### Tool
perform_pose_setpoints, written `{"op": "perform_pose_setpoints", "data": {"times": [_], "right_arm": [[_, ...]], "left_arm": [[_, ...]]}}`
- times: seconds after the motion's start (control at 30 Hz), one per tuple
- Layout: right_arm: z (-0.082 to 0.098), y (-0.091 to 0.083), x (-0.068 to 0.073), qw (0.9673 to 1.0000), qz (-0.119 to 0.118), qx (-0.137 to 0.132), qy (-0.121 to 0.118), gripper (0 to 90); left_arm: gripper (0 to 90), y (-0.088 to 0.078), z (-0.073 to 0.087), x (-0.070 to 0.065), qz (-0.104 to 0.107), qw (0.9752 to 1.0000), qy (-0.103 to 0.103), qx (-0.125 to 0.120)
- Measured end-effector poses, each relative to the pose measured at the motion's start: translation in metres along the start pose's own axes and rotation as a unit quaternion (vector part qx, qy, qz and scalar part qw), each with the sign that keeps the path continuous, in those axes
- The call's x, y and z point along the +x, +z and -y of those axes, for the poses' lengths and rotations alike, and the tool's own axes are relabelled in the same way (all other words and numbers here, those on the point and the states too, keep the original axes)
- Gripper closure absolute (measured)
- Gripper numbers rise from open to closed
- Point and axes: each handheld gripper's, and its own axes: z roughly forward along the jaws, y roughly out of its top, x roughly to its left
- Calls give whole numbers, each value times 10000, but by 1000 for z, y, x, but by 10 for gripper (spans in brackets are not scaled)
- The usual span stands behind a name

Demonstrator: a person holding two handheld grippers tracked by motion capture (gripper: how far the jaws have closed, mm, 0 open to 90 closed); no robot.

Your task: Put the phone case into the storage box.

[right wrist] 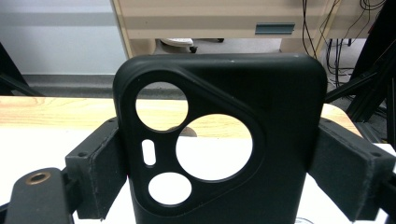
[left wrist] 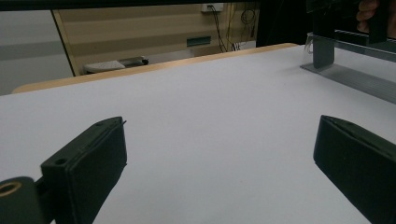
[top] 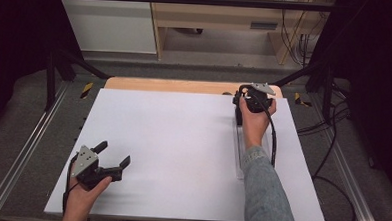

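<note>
A black phone case (right wrist: 280, 116) with round camera cut-outs stands upright between the jaws of my right gripper (right wrist: 219, 161), whose pads press on its two side edges. In the high view the right gripper (top: 253, 101) is at the far right of the white board (top: 182, 140), near the wooden table edge. My left gripper (top: 114, 153) rests at the board's near left corner, jaws wide apart with nothing between them; the left gripper view shows bare white board between its jaws (left wrist: 219, 135).
A long grey and clear rail (top: 239, 160) lies on the board under the right forearm; its grey upright post (left wrist: 323, 52) shows beside the right hand. A dark metal frame (top: 60, 69) surrounds the table, and cables (top: 332, 146) lie on the floor at right.
</note>
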Motion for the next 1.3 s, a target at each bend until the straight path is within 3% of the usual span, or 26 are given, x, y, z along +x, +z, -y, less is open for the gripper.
{"op": "perform_pose_setpoints", "data": {"times": [0.83,1.3], "right_arm": [[1,2,2,9999,-34,79,-105,119],[1,2,0,9997,-167,114,-117,75]], "left_arm": [[27,1,0,-1,24,10000,15,8],[27,1,0,-1,23,10000,33,38]]}}
